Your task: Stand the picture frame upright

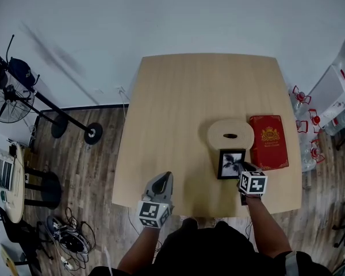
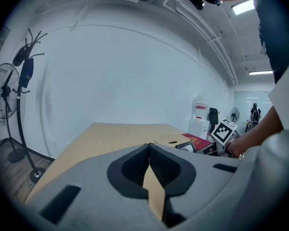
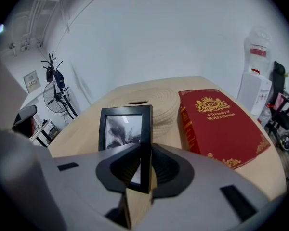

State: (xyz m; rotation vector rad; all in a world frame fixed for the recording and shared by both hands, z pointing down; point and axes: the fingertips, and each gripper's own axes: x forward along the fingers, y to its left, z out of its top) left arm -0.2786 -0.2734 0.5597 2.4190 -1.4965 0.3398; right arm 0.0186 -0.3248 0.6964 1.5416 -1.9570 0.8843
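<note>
A fan (image 1: 1, 103) on its stand is seen on the floor at 9 o'clock of the table (image 1: 178, 96). The left gripper (image 1: 163, 180) is held over the table's near edge, at about 7 o'clock of the tabletop's middle. In the left gripper view its jaws are seen pressed together tip to tip, with nothing caught between them.

Towards 4 o'clock of the tabletop's middle, a round woven disc (image 1: 230, 133) with a slot in its centre is laid flat. The picture frame (image 1: 231, 164) is found just at 6 o'clock of that disc. Its black border and dark photo are turned toward the person, and its top is tilted back toward the disc. Whether the top touches the disc cannot be told.

The right gripper (image 1: 242, 173) is placed at the frame's 5 o'clock corner. In the right gripper view its jaws are seen clamped on the frame's right-hand rail, near the bottom.

A red book (image 1: 268, 142) with gold print is laid flat at 3 o'clock of the disc and the frame, just beside them.
</note>
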